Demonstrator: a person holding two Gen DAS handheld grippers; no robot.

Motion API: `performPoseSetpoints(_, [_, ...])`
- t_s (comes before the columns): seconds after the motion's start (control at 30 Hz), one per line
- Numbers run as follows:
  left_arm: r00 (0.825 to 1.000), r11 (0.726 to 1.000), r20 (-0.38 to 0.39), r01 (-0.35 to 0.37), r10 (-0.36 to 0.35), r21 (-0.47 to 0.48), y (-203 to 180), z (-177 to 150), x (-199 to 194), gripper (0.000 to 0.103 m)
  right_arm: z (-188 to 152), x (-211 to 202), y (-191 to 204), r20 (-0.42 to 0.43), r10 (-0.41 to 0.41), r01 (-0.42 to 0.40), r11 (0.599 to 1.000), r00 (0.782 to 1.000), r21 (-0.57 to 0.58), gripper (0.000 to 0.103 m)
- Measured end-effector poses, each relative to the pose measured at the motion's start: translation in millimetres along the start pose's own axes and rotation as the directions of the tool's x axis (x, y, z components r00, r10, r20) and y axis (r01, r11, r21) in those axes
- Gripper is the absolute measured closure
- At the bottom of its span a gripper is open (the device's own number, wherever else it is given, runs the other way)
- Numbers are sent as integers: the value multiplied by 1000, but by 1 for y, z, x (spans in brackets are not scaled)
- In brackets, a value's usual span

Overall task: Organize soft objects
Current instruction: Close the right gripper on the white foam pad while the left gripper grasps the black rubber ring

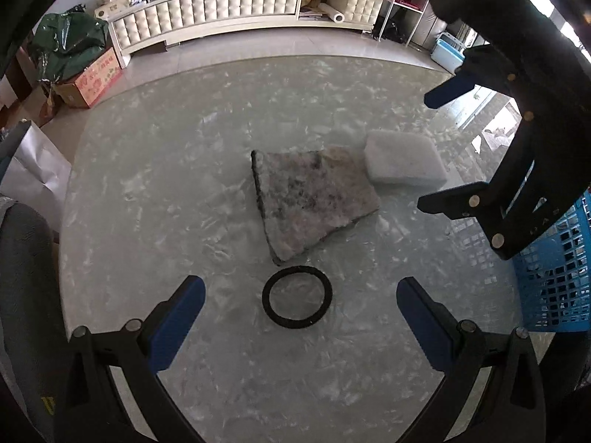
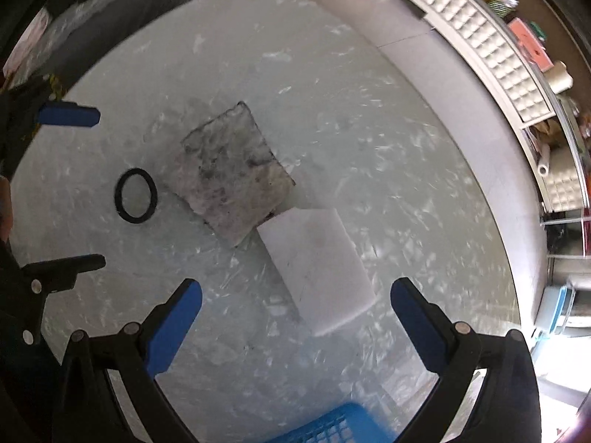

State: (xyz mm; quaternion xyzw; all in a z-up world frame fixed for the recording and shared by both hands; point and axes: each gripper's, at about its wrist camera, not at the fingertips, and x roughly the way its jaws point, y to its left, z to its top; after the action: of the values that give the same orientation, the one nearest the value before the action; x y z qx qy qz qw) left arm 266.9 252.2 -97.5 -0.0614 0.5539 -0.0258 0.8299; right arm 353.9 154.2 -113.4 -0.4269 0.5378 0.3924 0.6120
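Note:
A black hair tie [image 1: 296, 296] lies on the marble table, just ahead of my open, empty left gripper [image 1: 300, 313]. Behind it lies a grey stained cloth [image 1: 310, 199], and a white sponge block [image 1: 402, 162] sits at the cloth's far right corner. In the right wrist view the white sponge [image 2: 317, 265] lies just ahead of my open, empty right gripper [image 2: 295, 313], with the cloth [image 2: 232, 173] and hair tie [image 2: 136, 195] beyond to the left. The right gripper [image 1: 436, 147] shows at the right of the left wrist view; the left gripper [image 2: 88, 184] shows at the left of the right wrist view.
A blue plastic basket [image 1: 554, 277] stands at the table's right edge and also shows in the right wrist view [image 2: 332, 424]. A quilted white cabinet [image 1: 229, 11], a cardboard box [image 1: 92, 81] and a green bag [image 1: 66, 44] stand on the floor beyond the round table [image 1: 147, 184].

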Motion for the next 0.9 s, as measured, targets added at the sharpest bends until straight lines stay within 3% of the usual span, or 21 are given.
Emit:
performPoseSetpoints(0.3, [1000, 1000, -11, 9, -9, -10, 11, -3, 21, 0, 13, 33, 0, -65, 5, -14, 990, 998, -137, 1])
performPoseSetpoints(0.43, [1000, 1000, -12, 10, -10, -6, 13, -7, 26, 0, 21, 46, -8, -115, 45, -61, 988, 992, -142, 2])
performPoseSetpoints(0.6, [1000, 1000, -23, 1, -1, -7, 16, -8, 37, 0, 29, 48, -19, -112, 41, -61, 982, 993, -179, 2])
performPoseSetpoints(0.77, [1000, 1000, -22, 0, 0, -7, 19, -8, 40, 0, 37, 57, -34, -148, 41, -71, 977, 988, -199, 14])
performPoseSetpoints(0.9, [1000, 1000, -26, 0, 0, 4, 20, -10, 38, 5, 36, 68, -27, -176, 35, -75, 971, 984, -226, 16])
